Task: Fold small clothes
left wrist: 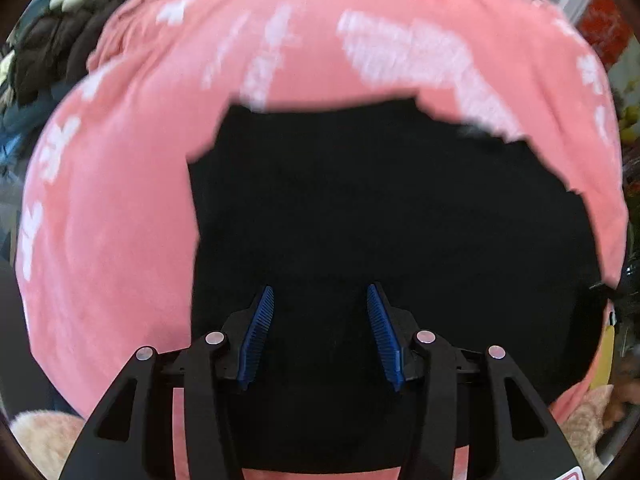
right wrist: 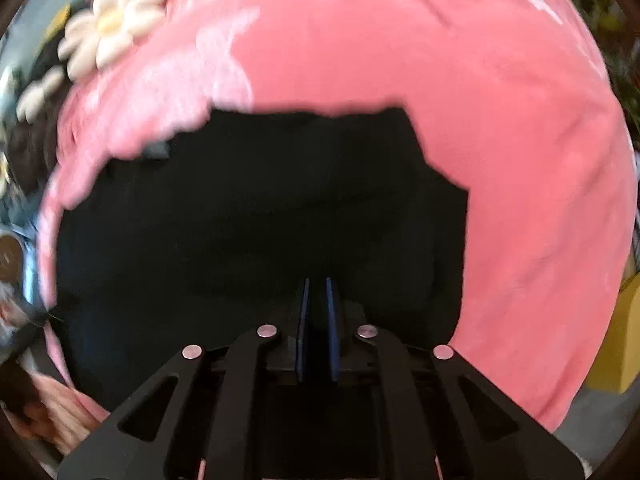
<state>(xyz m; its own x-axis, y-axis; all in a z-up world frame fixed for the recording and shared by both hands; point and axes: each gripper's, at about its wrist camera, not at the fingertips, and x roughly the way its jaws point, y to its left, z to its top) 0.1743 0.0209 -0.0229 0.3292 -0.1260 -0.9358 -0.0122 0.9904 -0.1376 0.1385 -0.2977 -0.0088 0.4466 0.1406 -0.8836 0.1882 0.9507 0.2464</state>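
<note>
Left wrist view: the black garment (left wrist: 380, 216) lies spread on a pink blanket (left wrist: 120, 240) with white printed marks, filling the centre and running out toward 4 o'clock.
Left gripper (left wrist: 320, 336): jaws stand moderately apart over the black cloth, blue pads (left wrist: 256, 336) bare, nothing pinched between them.
Right wrist view: the same black garment (right wrist: 240, 220) covers the middle and the 8 o'clock side, its far edge stepped at 12 to 2 o'clock against the pink blanket (right wrist: 520, 160).
Right gripper (right wrist: 318, 328): jaws nearly closed, only a thin slot between the pads; whether cloth sits in that slot I cannot tell, since everything there is black.
Step in hand: judged as the end of one fold, with the left side let go and the garment lying flat.
Next move: probably pick an outer edge, nip it cleanly, and carry it over toward the middle without dragging the layer beneath.
Surroundings: white daisy-shaped cushion (right wrist: 112, 28) at 10 o'clock in the right view; dark padded fabric (left wrist: 52, 52) at 10 o'clock in the left.
Writing: the blanket's white marks are too blurred to read; no brand legible.
</note>
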